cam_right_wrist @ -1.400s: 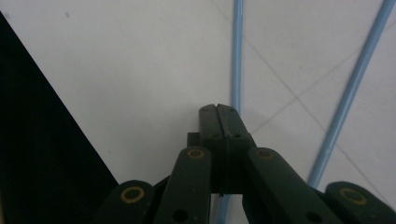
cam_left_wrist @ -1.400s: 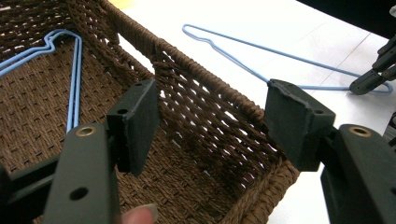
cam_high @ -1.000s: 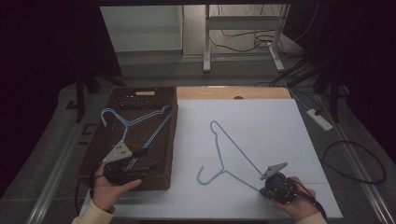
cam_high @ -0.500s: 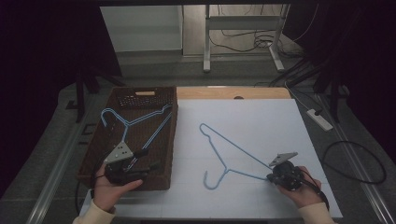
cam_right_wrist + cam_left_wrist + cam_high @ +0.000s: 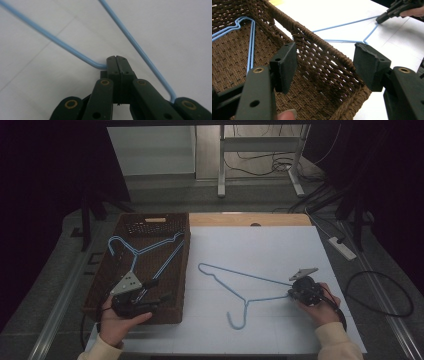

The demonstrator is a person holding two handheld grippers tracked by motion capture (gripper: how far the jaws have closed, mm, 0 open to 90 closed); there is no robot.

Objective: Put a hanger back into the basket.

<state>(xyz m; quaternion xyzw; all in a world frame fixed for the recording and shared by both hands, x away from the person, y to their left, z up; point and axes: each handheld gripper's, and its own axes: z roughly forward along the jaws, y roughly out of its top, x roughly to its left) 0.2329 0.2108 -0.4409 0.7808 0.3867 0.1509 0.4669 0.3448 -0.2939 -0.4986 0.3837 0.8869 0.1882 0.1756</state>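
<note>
Woven brown wicker basket [image 5: 102,285] at the left of the white table [image 5: 280,245], holding one light-blue wire hanger [image 5: 145,251] flat on its floor. Left gripper [image 5: 150,290], held at the basket's near end: jaws spread wide, grasping nothing, set astride the basket's right wall [image 5: 322,50]. Second light-blue wire hanger [image 5: 235,287], lying on the white table right of the basket, hook toward the near edge. Right gripper [image 5: 291,293], at the hanger's right corner: jaws clenched on the wire bend [image 5: 100,65].
</note>
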